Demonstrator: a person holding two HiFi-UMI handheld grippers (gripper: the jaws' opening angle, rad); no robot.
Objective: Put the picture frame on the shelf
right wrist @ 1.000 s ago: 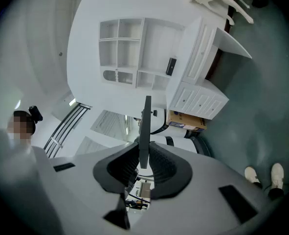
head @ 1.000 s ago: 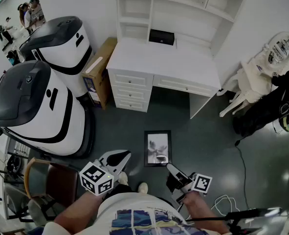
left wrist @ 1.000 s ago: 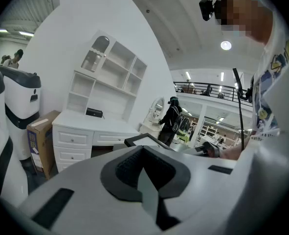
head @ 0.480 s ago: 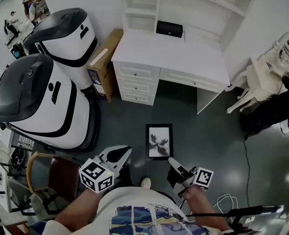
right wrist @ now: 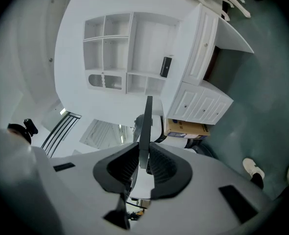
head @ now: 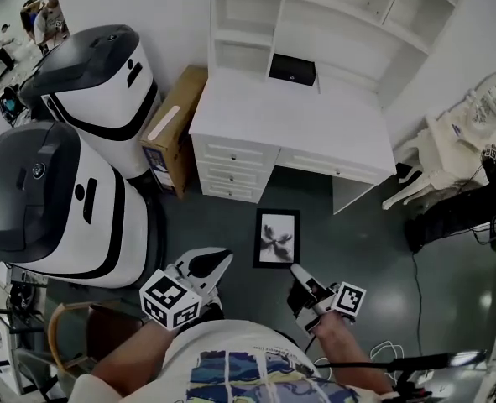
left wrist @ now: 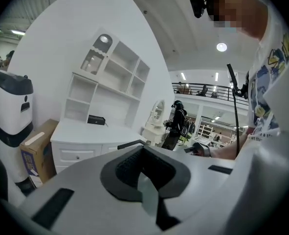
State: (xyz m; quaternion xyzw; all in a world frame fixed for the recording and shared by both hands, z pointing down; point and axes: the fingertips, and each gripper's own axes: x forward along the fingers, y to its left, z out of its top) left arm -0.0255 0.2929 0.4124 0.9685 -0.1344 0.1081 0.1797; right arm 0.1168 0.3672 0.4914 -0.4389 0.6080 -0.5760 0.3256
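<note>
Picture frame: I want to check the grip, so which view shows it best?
Head view: the picture frame shows its whole face, held out ahead of the right tool. The right gripper view gives only its thin edge, clamped between that tool's jaws; the left gripper view, at most a dark sliver.

**Floor** (head: 373,250): dark grey-green, smooth, faintly glossy.
**Walls** (head: 147,7): plain white.
**Desk** (head: 231,154): white, upper centre, with a stack of drawers at its left. Its tabletop (head: 289,116) is mostly bare.
**Shelf unit** (head: 256,23): white, open compartments, along the desk's back.
**Cardboard box** (head: 174,128): just left of the desk.
**Housings** (head: 96,74): two, large, white and black, upper left and left.
**White chair** (head: 409,175): right of the desk.
**Wooden chair** (head: 105,330): lower left.
**Ceiling spotlight** (left wrist: 221,47): round, lit, upper right of the left gripper view.
</note>
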